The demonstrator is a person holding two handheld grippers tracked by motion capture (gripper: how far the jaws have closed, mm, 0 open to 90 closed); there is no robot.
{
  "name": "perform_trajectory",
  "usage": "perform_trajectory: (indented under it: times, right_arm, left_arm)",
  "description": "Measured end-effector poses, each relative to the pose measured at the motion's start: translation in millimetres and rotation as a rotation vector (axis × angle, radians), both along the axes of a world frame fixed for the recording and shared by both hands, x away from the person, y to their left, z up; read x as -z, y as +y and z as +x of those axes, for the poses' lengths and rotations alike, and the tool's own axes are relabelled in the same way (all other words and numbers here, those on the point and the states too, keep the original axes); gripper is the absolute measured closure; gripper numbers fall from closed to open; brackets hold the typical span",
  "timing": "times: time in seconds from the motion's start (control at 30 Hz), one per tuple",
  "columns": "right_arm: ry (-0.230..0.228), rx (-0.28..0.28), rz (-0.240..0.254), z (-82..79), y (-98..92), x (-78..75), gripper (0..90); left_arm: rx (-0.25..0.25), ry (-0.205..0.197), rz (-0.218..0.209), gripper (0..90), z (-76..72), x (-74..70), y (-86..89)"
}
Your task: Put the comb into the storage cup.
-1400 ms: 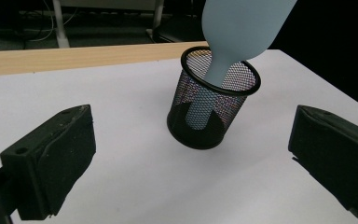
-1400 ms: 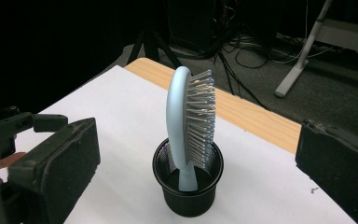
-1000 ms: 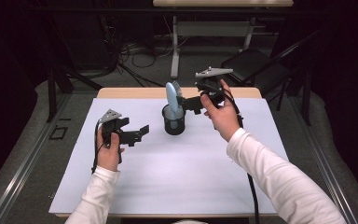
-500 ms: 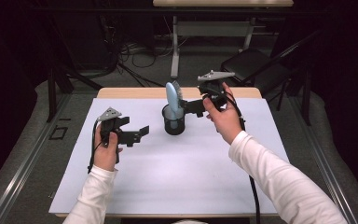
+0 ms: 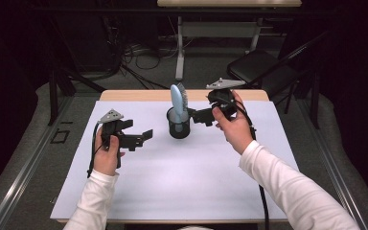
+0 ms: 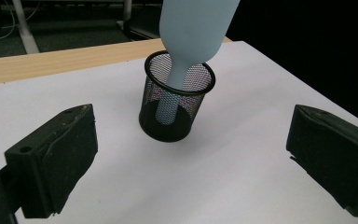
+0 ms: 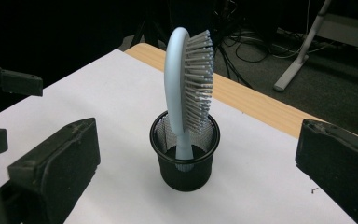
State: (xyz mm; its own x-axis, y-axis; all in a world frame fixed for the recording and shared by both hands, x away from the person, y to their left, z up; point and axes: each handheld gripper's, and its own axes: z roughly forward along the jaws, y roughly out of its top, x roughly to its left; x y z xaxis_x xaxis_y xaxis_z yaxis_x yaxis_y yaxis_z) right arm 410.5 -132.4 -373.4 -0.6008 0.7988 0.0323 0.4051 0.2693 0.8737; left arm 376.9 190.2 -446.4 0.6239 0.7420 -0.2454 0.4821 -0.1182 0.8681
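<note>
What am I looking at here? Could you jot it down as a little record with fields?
Surface: white sheet over a wooden table
Cup: black mesh cup, upright, near the middle of the far half of the sheet
Brush: pale blue hairbrush, handle down in the cup, head sticking out above it
Left tongs: open, holding nothing, left of the cup, pointing at it
Right tongs: open, holding nothing, close by the cup's right side
Background: chair, cables on the floor

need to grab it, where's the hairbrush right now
The hairbrush stands handle-down in the black mesh cup at the table's middle back, between the two open grippers.
</note>
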Motion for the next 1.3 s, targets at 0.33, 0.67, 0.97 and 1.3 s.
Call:
perform_trajectory:
  times: [0.33,0.67,0.97,1.3]
  right_arm:
    - [0.010,-0.001,0.010,-10.8,-14.7,8.8,0.0]
    - [0.036,0.010,0.031,-26.3,-39.6,22.0,0.0]
    - [0.060,0.022,0.043,-41.0,-63.5,44.8,0.0]
    - [0.078,0.096,0.065,-50.5,-94.6,70.2,0.0]
  left_arm:
    - [0.023,0.010,0.015,2.0,-4.6,-3.5,-0.7]
    - [0.010,0.001,0.014,2.0,-8.7,-6.5,4.2]
    - [0.009,-0.001,0.018,2.0,-16.1,-4.5,7.8]
    - [0.002,0.003,0.069,2.0,-26.3,12.3,13.8]
